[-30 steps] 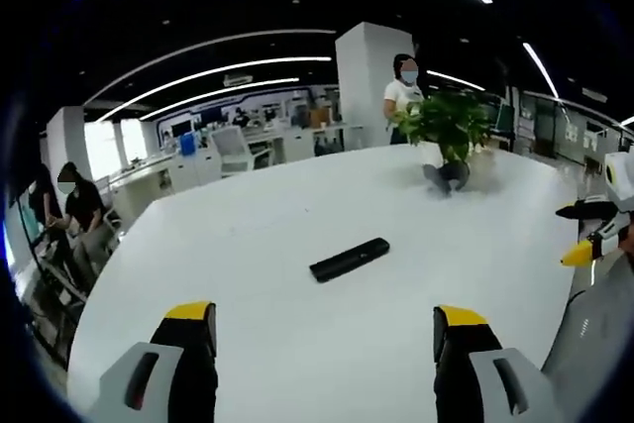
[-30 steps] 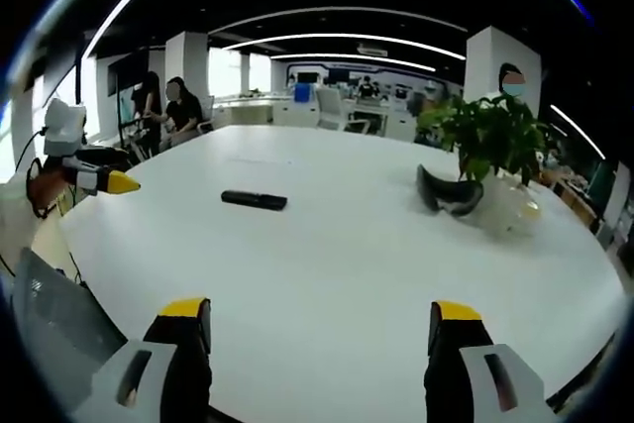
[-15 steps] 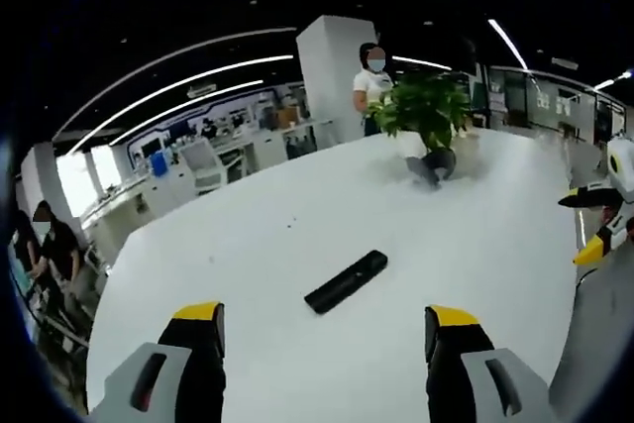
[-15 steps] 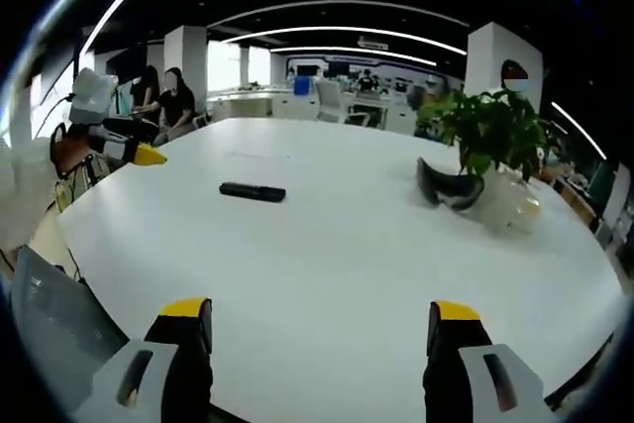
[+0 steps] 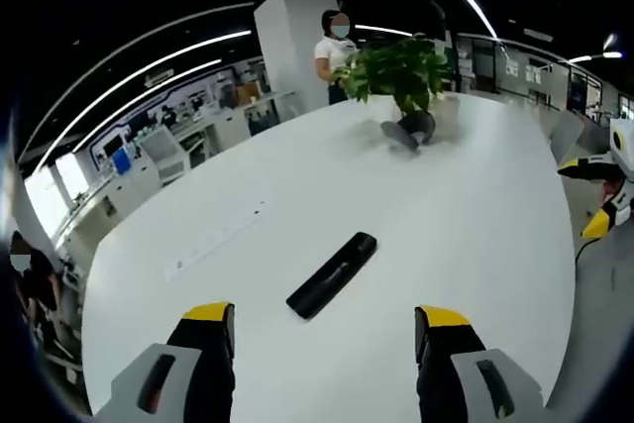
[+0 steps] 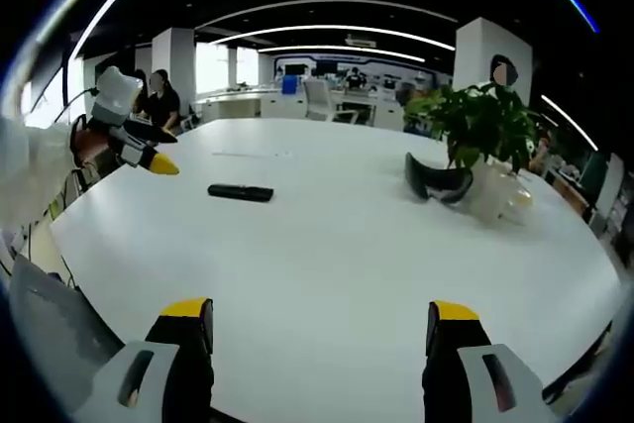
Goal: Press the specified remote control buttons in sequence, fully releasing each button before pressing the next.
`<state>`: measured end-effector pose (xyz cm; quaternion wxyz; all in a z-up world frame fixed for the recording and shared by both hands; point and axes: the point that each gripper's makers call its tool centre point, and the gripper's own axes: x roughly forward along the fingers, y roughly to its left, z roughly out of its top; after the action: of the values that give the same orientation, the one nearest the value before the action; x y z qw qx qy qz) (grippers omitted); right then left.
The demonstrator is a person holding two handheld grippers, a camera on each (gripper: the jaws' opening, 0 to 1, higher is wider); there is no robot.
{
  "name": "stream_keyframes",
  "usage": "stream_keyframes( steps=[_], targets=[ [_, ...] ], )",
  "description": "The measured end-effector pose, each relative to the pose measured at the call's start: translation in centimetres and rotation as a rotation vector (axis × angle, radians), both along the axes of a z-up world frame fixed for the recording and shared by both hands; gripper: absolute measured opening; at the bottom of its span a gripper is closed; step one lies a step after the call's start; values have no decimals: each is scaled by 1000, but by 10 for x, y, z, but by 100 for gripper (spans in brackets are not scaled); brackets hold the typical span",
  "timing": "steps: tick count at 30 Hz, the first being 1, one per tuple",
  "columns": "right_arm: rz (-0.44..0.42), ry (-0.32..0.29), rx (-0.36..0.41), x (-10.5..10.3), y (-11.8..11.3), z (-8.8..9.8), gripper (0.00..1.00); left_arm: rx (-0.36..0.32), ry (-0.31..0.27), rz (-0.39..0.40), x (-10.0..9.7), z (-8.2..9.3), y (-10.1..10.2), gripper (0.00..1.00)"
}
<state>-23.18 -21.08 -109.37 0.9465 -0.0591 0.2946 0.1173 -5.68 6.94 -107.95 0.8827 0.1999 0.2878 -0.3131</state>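
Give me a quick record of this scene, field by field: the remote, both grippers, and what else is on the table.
surface: white table
remote: black, lying flat on the table, ahead of the left gripper, untouched
left gripper: open, empty, above the table
right gripper: open, empty, near the table edge
plant: leafy green, at the far side of the table
dark curved object: beside the plant
people: several in the background

The left gripper (image 5: 327, 329) is hovering with its yellow-tipped jaws spread wide and nothing between them. The right gripper (image 6: 317, 329) is likewise gaping, jaws far apart and empty. In the right gripper view, the left gripper is reaching in from the left, carried by a hand (image 6: 87, 144) in a pale sleeve.
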Motion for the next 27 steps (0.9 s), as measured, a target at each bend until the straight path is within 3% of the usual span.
stream_keyframes(
  steps=[15, 27],
  targets=[
    [-62, 21, 0, 1, -13, -4, 87, 101, 98, -84, 37, -38, -10, 65],
    [-78, 44, 3, 0, -16, -8, 86, 207, 159, -179, 55, -68, -22, 63]
  ],
)
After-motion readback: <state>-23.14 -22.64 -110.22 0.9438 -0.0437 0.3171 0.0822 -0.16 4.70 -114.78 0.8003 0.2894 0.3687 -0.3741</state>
